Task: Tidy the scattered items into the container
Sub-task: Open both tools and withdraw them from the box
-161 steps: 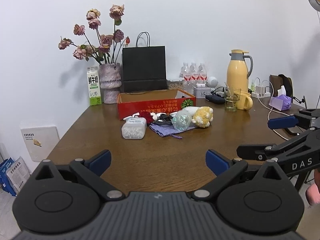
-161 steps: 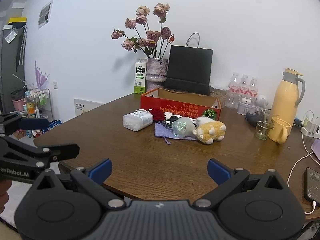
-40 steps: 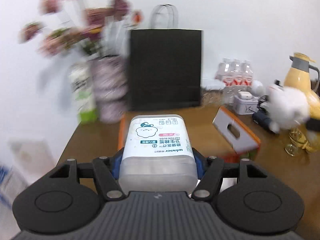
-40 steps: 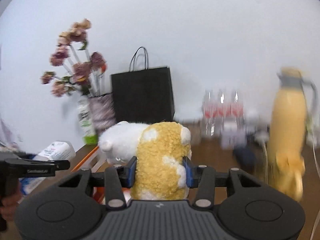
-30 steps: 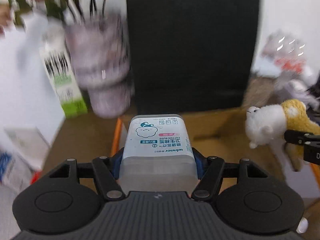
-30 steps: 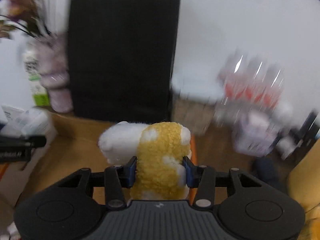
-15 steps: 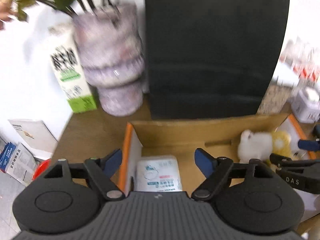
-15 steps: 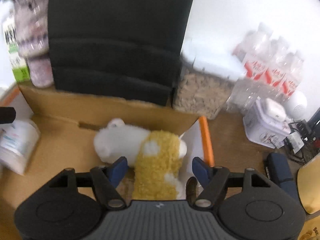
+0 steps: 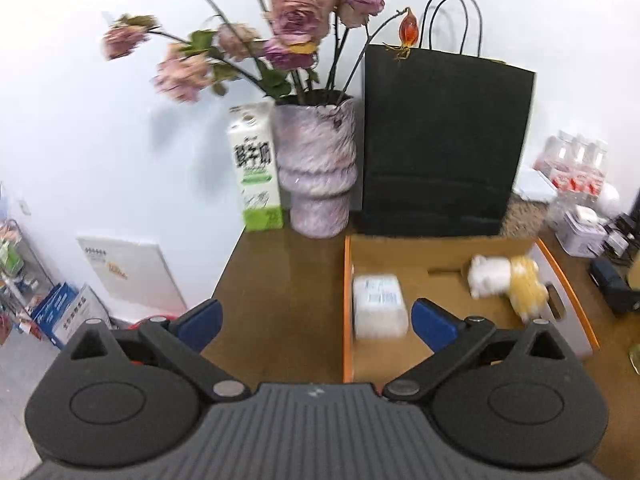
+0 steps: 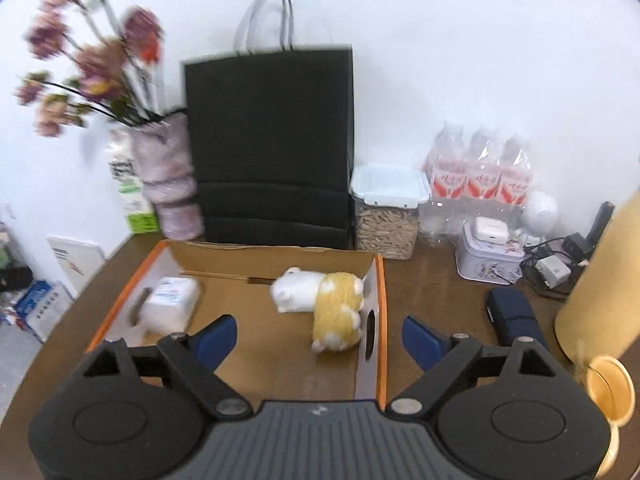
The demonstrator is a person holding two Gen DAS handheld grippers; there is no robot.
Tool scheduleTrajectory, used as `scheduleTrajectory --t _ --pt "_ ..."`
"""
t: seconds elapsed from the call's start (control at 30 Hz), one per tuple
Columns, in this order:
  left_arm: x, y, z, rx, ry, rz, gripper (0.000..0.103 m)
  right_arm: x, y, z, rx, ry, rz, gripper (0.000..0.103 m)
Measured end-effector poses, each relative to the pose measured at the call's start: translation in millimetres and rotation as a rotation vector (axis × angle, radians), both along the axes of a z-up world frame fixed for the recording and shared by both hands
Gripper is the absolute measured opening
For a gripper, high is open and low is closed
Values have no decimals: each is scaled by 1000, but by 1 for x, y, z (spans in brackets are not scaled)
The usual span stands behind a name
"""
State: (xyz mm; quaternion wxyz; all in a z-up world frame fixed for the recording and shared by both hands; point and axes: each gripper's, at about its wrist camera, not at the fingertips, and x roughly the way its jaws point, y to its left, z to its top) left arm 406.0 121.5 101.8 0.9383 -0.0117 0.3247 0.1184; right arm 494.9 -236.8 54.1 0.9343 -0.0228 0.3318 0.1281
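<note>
Ahead of both tongs, on the brown table [image 9: 280, 300], stood the open cardboard box [image 10: 248, 344] with orange rims, its back wall just before a black paper bag [image 10: 272, 140]. Right tongs [image 10: 318, 334] hung spread and empty above the box's near right part; left tongs [image 9: 316, 318], likewise spread and empty, hung over its left rim. Within the box, the plush toy [image 10: 324, 300] lay ahead of the right tongs, touching the right wall, and the cotton-bud tub [image 9: 379, 306] lay between the left tongs' fingers in view, against the left wall. Two items thus appeared stowed; whether others remained outside could not be told. Bare floor between them left room for further drops.
</note>
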Motion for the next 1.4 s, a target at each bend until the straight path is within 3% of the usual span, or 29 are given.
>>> scheduleTrajectory --t 0.13,0.27,0.4,0.57,0.67,0.8,0.9,1.2,1.4 --pt "-80 -4 -2 13 -79 -52 103 -81 -24 2 83 -66 49 97" --pt "-148 -13 -22 -17 -141 -104 103 -160 -39 -18 124 -95 53 98" --pt "-201 -22 -52 -111 -147 -123 103 -227 -47 -44 137 -116 35 99" --pt "-238 -44 -90 -91 -107 -120 103 -281 -46 -83 152 -86 -40 99" --pt "-248 -57 -109 -92 -53 -168 103 -304 -41 -102 137 -82 -39 99" --pt "-252 -74 -131 -34 -5 -212 103 -325 -26 -121 91 -67 -28 99" --pt "-248 -78 -142 19 9 -187 103 -328 -15 -129 55 -56 -13 99" --pt "-244 -48 -147 -45 34 -67 103 -321 -12 -131 86 -64 -25 99" --pt "-248 -36 -149 -75 51 -50 103 -318 -22 -127 134 -92 -56 99"
